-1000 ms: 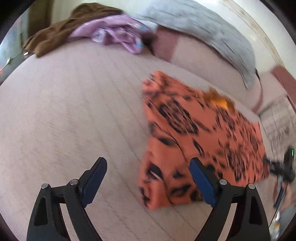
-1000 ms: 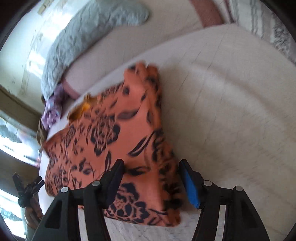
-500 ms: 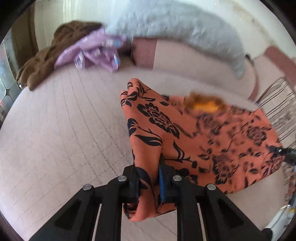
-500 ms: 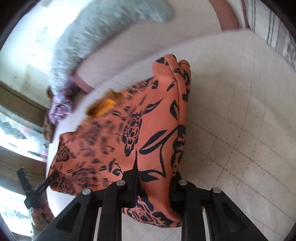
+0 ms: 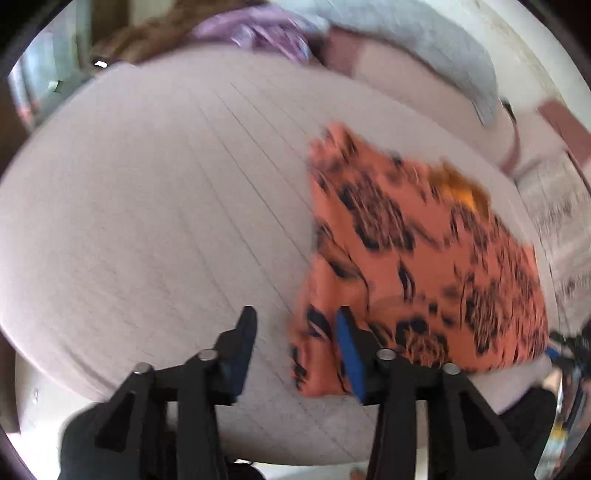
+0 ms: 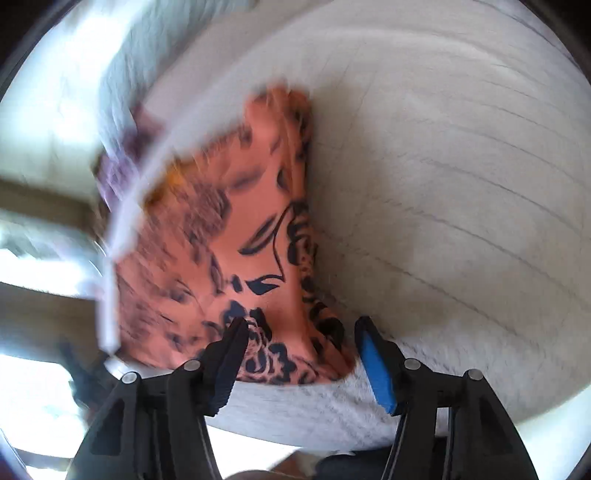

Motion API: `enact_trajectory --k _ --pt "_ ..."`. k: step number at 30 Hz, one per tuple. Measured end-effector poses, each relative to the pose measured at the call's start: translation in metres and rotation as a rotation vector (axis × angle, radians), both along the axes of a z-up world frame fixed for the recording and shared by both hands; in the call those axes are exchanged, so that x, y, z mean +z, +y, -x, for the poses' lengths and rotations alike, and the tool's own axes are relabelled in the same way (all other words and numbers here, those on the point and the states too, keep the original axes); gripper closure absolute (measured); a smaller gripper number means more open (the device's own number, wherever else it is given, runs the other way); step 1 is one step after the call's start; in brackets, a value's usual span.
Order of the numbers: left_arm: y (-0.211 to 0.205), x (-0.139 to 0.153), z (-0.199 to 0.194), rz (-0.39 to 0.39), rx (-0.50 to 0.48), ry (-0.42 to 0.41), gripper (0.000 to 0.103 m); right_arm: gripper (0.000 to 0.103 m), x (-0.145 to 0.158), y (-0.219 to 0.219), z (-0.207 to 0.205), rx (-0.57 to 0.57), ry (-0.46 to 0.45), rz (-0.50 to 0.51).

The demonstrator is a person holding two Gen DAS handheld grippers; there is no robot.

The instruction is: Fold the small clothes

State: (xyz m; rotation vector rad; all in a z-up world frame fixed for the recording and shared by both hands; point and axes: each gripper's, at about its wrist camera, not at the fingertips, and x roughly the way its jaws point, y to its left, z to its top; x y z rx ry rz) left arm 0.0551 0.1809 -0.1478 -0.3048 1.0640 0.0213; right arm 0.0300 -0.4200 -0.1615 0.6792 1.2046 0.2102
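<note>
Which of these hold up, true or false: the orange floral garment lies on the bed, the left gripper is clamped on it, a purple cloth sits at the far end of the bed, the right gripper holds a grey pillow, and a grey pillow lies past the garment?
1. The garment lies on the bed. True.
2. The left gripper is clamped on it. False: its jaws are opening and bare bed shows between them, with the garment's edge beside one finger.
3. A purple cloth sits at the far end of the bed. True.
4. The right gripper holds a grey pillow. False: its jaws are opening over the garment's near edge, gripping nothing.
5. A grey pillow lies past the garment. True.
</note>
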Motion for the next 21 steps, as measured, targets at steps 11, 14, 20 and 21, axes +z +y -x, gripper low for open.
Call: enact_trajectory --k 11,14,20,21 --pt "-0.024 0.022 -0.052 -0.057 -0.072 -0.04 0.042 0.038 0.067 0.024 -0.07 0.031 -0.231 0.231" --pt "-0.027 0.018 -0.062 -0.057 -0.082 -0.043 0.042 0.038 0.06 0.032 -0.098 0.044 -0.234 0.301" --pt "-0.028 0.011 -0.093 -0.041 -0.083 -0.031 0.042 0.038 0.038 0.037 -0.121 0.042 -0.205 0.274" --pt "-0.028 0.009 -0.1 -0.044 -0.086 -0.023 0.042 0.038 0.035 0.036 -0.122 0.047 -0.204 0.276"
